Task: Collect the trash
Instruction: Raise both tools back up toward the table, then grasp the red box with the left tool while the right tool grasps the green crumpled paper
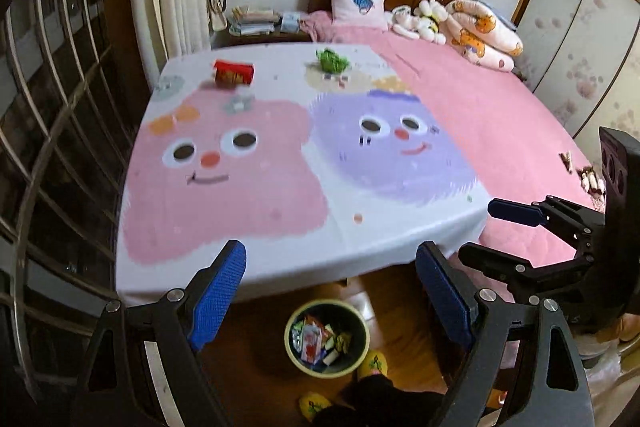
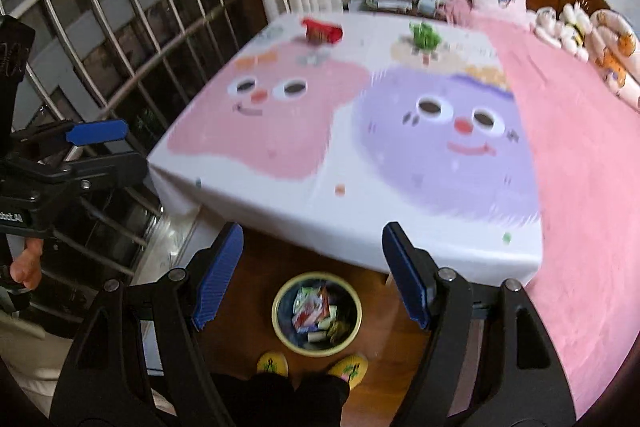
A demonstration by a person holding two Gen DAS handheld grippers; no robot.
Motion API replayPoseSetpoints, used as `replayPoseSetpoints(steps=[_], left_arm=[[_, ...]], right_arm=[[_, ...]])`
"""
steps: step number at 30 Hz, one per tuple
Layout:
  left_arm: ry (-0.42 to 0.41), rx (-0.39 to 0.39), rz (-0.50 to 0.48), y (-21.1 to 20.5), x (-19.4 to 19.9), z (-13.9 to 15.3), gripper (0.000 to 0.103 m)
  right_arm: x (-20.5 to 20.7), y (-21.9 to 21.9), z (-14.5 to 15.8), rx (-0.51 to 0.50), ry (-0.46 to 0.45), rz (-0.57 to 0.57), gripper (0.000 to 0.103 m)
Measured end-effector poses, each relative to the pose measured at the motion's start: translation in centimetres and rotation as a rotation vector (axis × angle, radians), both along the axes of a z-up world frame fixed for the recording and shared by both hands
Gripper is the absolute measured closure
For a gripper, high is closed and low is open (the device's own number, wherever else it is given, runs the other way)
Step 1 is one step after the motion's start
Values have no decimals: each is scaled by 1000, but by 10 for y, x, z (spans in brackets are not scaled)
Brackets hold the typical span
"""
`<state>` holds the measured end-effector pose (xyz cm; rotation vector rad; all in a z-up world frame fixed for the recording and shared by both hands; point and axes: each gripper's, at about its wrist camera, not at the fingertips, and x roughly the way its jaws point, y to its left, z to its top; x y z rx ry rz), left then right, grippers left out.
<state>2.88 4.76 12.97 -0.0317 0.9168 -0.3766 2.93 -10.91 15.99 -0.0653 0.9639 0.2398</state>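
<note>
- The left gripper (image 1: 332, 291) has its blue-padded fingers (image 1: 218, 291) spread wide with nothing between them; it hangs above the bin (image 1: 326, 337), touching nothing.
- The right gripper (image 2: 314, 279) is likewise spread wide and empty, held over the same bin (image 2: 316, 313), which shows in the gap between its fingers.
- In the left wrist view the right gripper (image 1: 476, 231) appears to the right of the bin, above the bed's pink cover (image 1: 500, 115), its jaws apart.
- The bin stands on the wooden floor (image 2: 256, 287) just in front of the near edge of the cartoon sheet (image 2: 320, 131), and holds a heap of mixed wrappers (image 2: 314, 311).
- Two yellow slippers (image 2: 348, 367) sit just beside the bin on the person's side.
- A red snack packet (image 1: 234, 73) lies well beyond the bin, near the far left edge of the sheet.
- A crumpled green piece of trash (image 1: 331, 61) lies well beyond the bin too, near the sheet's far edge, to the right of the red packet and apart from it.
- Both views are motion-blurred, so print on the trash cannot be read.
</note>
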Motion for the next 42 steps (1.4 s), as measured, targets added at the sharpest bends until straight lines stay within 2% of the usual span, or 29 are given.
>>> replayPoseSetpoints(steps=[6, 11, 16, 20, 23, 27, 31, 34, 39, 42], left_arm=[[-65, 33, -14, 7, 29, 40, 15], [-92, 45, -5, 11, 65, 65, 15], [-123, 67, 56, 9, 115, 80, 15], [-103, 71, 102, -1, 170, 79, 15], [-82, 86, 147, -16, 225, 70, 15], [-1, 65, 198, -36, 311, 51, 15], [72, 28, 244, -52, 395, 23, 15], [103, 50, 302, -58, 449, -6, 15], [165, 62, 399, -54, 521, -48, 16], [195, 58, 459, -46, 558, -71, 16]], right_arm=[[31, 14, 39, -38, -85, -21, 33], [68, 13, 62, -71, -122, -43, 33], [121, -8, 71, -68, -133, -45, 33], [175, -32, 64, -52, -122, -20, 33], [228, -54, 47, -37, -92, 29, 33], [299, -80, 18, -78, -36, 70, 33], [374, -113, -13, -67, 14, 107, 33], [431, -137, -40, -59, 50, 106, 33], [519, -168, -80, -42, 100, 90, 33], [556, -176, -105, -48, 122, 77, 33]])
